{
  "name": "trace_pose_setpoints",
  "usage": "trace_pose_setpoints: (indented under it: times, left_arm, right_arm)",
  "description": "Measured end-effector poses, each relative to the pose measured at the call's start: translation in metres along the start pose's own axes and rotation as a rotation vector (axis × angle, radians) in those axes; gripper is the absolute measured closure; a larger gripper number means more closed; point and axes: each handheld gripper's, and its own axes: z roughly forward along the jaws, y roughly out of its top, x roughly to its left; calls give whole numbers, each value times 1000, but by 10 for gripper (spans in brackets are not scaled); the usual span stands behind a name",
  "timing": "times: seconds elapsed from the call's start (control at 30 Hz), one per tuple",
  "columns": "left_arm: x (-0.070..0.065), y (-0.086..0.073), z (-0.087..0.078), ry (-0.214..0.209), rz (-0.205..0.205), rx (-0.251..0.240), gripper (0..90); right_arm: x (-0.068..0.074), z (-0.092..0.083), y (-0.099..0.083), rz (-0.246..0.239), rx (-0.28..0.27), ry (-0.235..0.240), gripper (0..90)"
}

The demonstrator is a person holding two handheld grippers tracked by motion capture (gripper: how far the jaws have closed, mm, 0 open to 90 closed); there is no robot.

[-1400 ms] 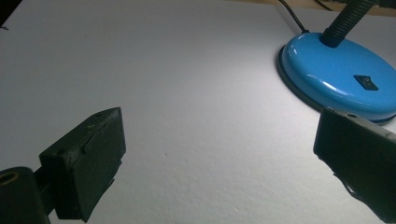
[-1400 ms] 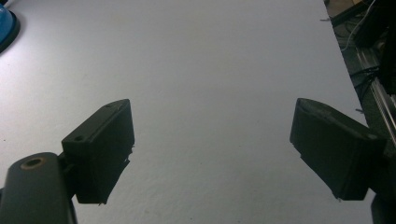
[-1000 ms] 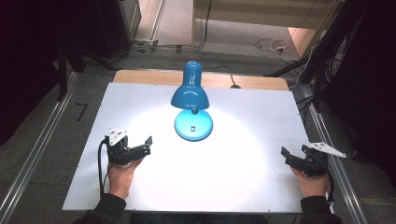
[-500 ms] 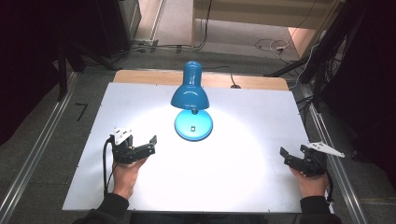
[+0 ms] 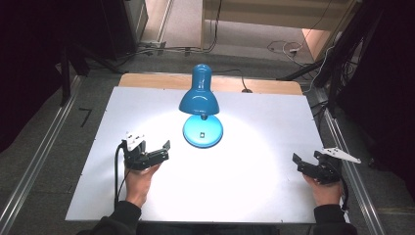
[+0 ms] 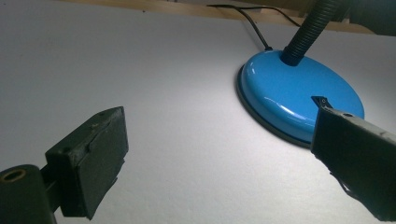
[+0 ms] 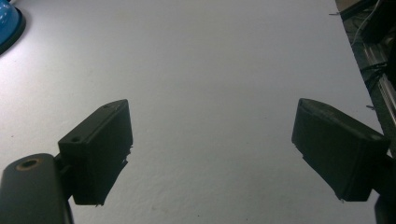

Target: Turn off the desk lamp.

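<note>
On the left of the white matte table (image 5: 244, 196), the left gripper (image 5: 164, 149) hovers with its blocky black jaws spread, empty, aimed at the glossy round base of the blue desk lamp (image 5: 202, 128) near it. That lamp stands mid-table, its bell shade lit and its ribbed neck rising from the base. Well apart at the right edge, the right gripper (image 5: 304, 165) holds its jaws spread over bare tabletop, with dark floor and cables (image 5: 279, 48) beyond.

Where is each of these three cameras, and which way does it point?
High view: above the person's side, looking down on the table, the lamp, both hands and forearms.
Left gripper view: rides the left gripper, looking along its fingers at the lamp's base.
Right gripper view: rides the right gripper, facing bare tabletop.
All three share the blue lamp.
</note>
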Motion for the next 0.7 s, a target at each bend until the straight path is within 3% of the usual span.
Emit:
trace_pose_setpoints:
  times: [0.57, 0.7]
  left_arm:
    - [-22, 1, 11, -47, 24, 25, 66]
    - [-29, 3, 15, -47, 61, 35, 66]
  right_arm:
    - [2, 3, 2, -7, 6, 10, 111]
    - [2, 4, 2, -2, 4, 9, 111]
